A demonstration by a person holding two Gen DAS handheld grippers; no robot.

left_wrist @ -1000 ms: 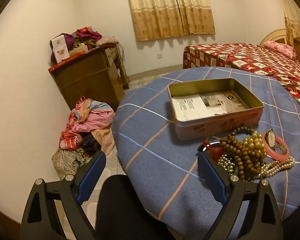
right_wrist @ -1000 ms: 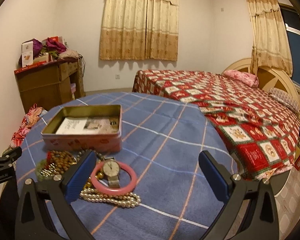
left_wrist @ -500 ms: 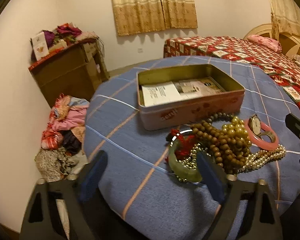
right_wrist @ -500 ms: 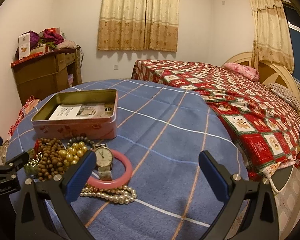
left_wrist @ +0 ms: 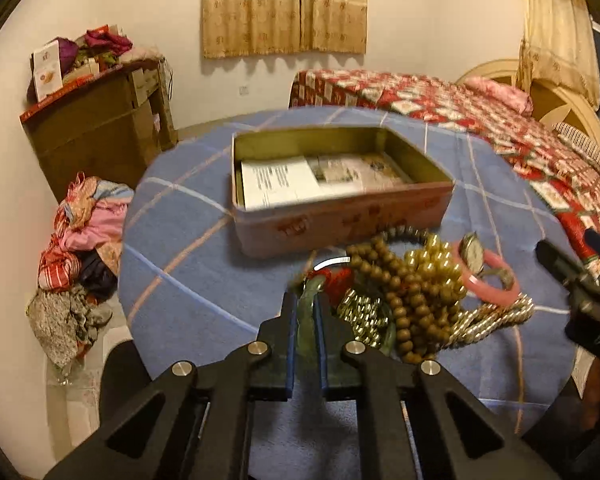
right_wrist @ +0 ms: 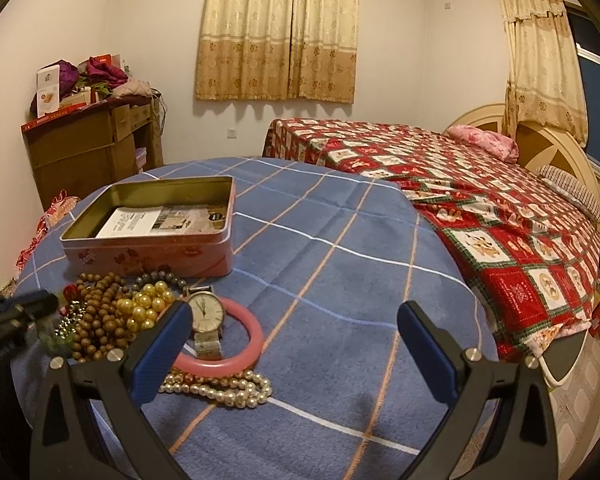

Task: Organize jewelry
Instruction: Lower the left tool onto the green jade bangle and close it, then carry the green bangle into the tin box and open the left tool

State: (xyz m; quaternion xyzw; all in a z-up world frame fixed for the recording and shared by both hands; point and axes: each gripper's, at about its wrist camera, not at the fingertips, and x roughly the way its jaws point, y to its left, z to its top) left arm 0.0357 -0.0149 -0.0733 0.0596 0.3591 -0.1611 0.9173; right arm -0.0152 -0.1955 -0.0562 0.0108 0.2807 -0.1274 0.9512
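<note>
Gripping green bangle (left_wrist: 305, 322), left gripper (left_wrist: 304, 312) just closing, papers' print (right_wrist: 140, 222) illegible

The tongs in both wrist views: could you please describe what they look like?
Both are alike. The left tongs and right tongs have matte black, angular arms with triangular cut-outs and round silver pivot bolts. Each finger carries a flat blue pad on its inner face. No cables, sleeves or readable markings show.
</note>
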